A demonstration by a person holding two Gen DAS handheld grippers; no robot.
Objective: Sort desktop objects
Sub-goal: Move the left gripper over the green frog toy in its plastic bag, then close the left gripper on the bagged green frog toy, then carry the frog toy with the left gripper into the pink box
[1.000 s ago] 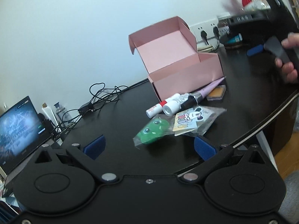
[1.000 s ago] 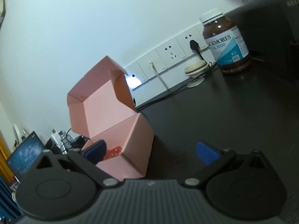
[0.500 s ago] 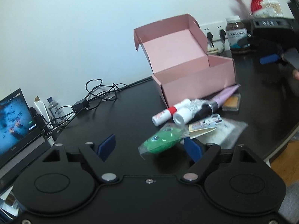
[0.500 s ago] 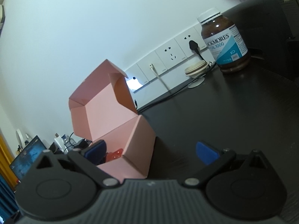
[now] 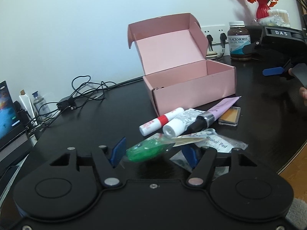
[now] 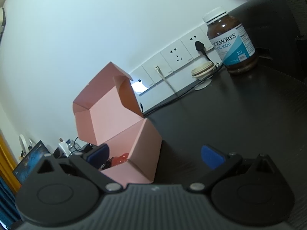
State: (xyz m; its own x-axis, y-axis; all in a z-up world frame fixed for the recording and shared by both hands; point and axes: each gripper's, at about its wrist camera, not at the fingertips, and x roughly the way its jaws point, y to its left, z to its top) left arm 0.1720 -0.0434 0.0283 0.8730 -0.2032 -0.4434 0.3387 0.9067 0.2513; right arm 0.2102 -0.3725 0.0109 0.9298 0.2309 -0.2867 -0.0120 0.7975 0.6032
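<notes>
A green frog toy in a clear packet [image 5: 147, 150] lies on the black desk [image 5: 115, 118] between the blue pads of my left gripper [image 5: 153, 153]. Its jaws are closing around the packet, and a small gap still shows at the right pad. Behind it lie a red-and-white tube [image 5: 161, 120], a white-capped tube [image 5: 178, 126], a purple tube [image 5: 216, 113], an orange compact [image 5: 229, 116] and an alcohol pad sachet [image 5: 220, 143]. The pink box [image 5: 191, 88] stands open. My right gripper [image 6: 155, 156] is open beside the pink box [image 6: 119, 126], with nothing between its fingers.
A brown supplement bottle [image 5: 238, 40] and wall sockets [image 6: 176, 57] stand at the back. Tangled cables [image 5: 76, 95] and a lit screen [image 5: 5, 115] fill the left. A black device [image 5: 282, 35] and a red vase [image 5: 262, 9] sit far right. The desk's edge [image 5: 295, 161] curves at right.
My left gripper has moved forward until the green packet sits between its pads, and its jaws have narrowed steadily. The right gripper has stayed beside the box.
</notes>
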